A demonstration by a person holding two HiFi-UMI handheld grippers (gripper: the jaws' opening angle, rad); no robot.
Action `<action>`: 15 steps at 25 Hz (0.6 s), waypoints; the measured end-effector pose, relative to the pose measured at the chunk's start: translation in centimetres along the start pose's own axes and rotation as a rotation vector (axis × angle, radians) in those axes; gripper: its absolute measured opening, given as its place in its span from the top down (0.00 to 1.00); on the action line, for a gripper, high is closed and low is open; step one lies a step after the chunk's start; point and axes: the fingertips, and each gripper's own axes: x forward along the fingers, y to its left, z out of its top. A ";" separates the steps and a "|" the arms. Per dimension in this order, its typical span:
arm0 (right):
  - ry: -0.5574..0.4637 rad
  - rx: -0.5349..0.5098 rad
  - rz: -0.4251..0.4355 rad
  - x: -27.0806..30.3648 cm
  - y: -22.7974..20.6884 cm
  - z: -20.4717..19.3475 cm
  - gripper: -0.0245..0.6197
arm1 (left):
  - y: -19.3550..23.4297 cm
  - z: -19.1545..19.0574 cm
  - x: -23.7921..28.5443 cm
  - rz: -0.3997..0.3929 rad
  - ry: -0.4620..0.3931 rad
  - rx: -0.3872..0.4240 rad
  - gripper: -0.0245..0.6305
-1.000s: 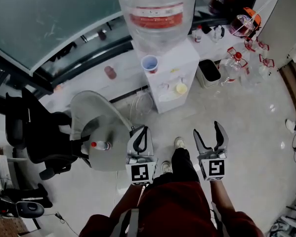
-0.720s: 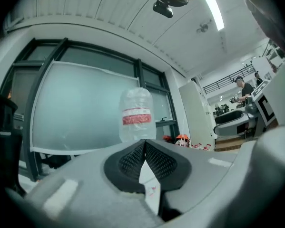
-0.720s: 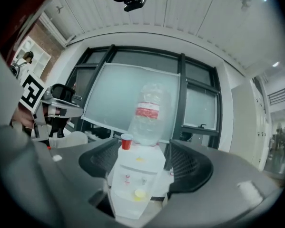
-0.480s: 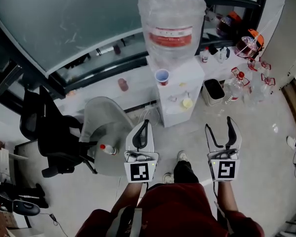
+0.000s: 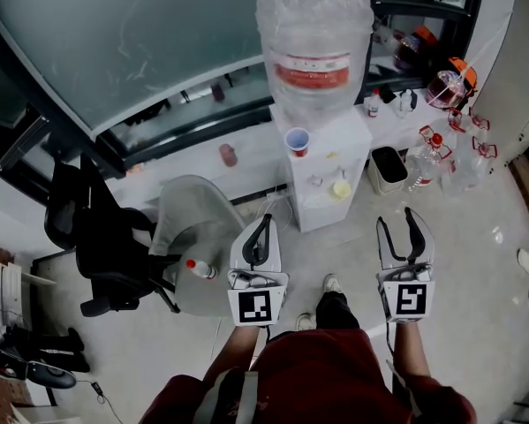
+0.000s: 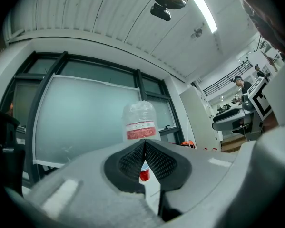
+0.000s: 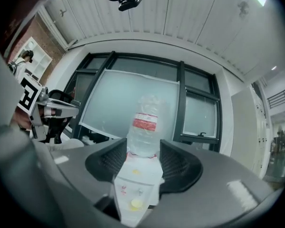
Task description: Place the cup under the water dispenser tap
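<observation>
A red cup (image 5: 297, 141) stands upright on the top left corner of the white water dispenser (image 5: 328, 179), beside the big clear bottle (image 5: 315, 42). Both grippers are held side by side, well short of the dispenser and pointing at it. My left gripper (image 5: 264, 222) is shut and empty; in the left gripper view the cup (image 6: 144, 173) shows through the slit below its touching pads (image 6: 154, 161). My right gripper (image 5: 397, 221) is open, its jaws closing on nothing; in the right gripper view the dispenser (image 7: 135, 186) appears far off between them.
A grey chair (image 5: 189, 215) with a small red-capped bottle (image 5: 200, 268) on its seat stands left of the dispenser, and a black office chair (image 5: 101, 246) further left. A dark bin (image 5: 389, 168) and several clear jugs (image 5: 441, 162) sit to the right. A glass wall runs behind.
Both grippers have risen and now point more level at the dispenser. The right jaws have narrowed. The left jaws stay shut.
</observation>
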 end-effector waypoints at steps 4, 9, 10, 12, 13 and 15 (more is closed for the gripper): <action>0.013 -0.008 0.036 -0.3 0.4 -0.7 0.75 | -0.4 -0.4 0.0 -0.001 0.016 -0.012 0.95; 0.016 0.000 0.005 -0.6 -0.1 -0.2 0.94 | -0.9 0.3 -0.1 -0.011 0.005 -0.006 0.95; 0.019 0.002 0.003 -0.6 -0.1 -0.3 0.96 | -0.9 0.4 -0.1 -0.012 0.004 -0.006 0.95; 0.030 0.006 0.005 -0.7 -0.3 -0.8 0.96 | -0.9 0.7 -0.2 -0.014 -0.002 -0.004 0.95; 0.035 0.008 0.004 -0.8 -0.4 -1.0 0.96 | -0.9 0.8 -0.2 -0.016 -0.004 -0.001 0.95; 0.039 0.023 -0.002 -0.7 -0.5 -0.9 0.96 | -1.0 0.8 -0.3 -0.021 -0.003 0.000 0.95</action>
